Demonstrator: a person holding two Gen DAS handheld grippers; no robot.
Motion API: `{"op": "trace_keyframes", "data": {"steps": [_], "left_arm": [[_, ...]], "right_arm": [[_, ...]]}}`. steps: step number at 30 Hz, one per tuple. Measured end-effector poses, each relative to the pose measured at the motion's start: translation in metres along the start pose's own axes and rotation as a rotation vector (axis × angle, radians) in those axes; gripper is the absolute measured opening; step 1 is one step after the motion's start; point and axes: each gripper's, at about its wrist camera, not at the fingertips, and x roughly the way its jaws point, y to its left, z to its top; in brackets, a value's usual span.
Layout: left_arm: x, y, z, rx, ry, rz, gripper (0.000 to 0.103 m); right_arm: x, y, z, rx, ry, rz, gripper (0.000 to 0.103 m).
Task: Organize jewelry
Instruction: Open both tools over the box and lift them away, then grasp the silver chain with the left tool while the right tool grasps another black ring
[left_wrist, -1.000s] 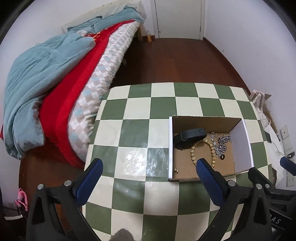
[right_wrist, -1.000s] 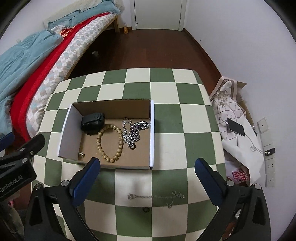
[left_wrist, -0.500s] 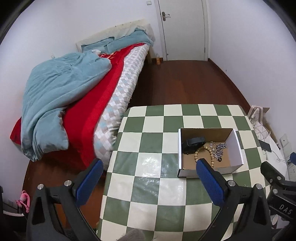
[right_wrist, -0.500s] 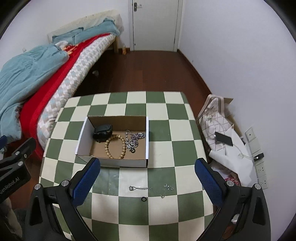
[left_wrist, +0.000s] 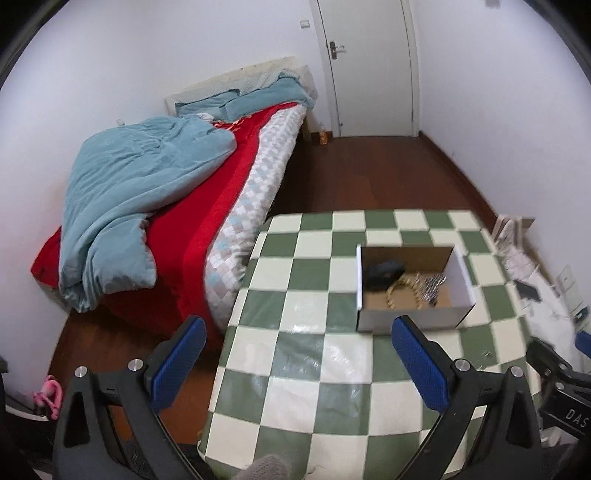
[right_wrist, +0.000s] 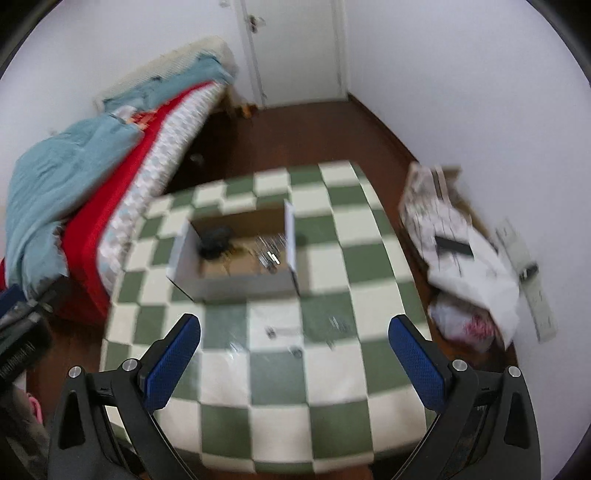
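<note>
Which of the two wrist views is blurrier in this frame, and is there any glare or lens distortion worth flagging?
Right wrist view: strong motion blur; the cardboard box and the thin chain on the checkered tablecloth are smeared. Left wrist view: sharper, mild blur on the box, with glare patches on the tablecloth. Both: fisheye bending and dark corners.

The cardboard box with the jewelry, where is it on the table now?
The cardboard box sits on the checkered table, toward its far left part near the bed, in the right wrist view; both grippers are apart from it.
</note>
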Motion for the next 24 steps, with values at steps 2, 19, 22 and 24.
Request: {"op": "trace_keyframes", "data": {"steps": [2,19,22,24], "left_arm": [[0.015,-0.007,-0.013,0.018,0.039,0.025,0.103],[0.114,-0.032,-0.066,0.126,0.213,0.202,0.103],[0.120,-0.035,-0.064,0.128,0.225,0.194,0.103],[0.123,-0.040,-0.063,0.130,0.231,0.183,0.103]], "right_arm": [[0.017,-0.015,-0.017,0.034,0.044,0.001,0.098],[0.154,0.013,-0.071,-0.044,0.109,0.027,0.041],[0.156,0.020,-0.074,-0.096,0.085,-0.035,0.014],[0.154,0.019,-0.075,-0.104,0.074,-0.037,0.011]]}}
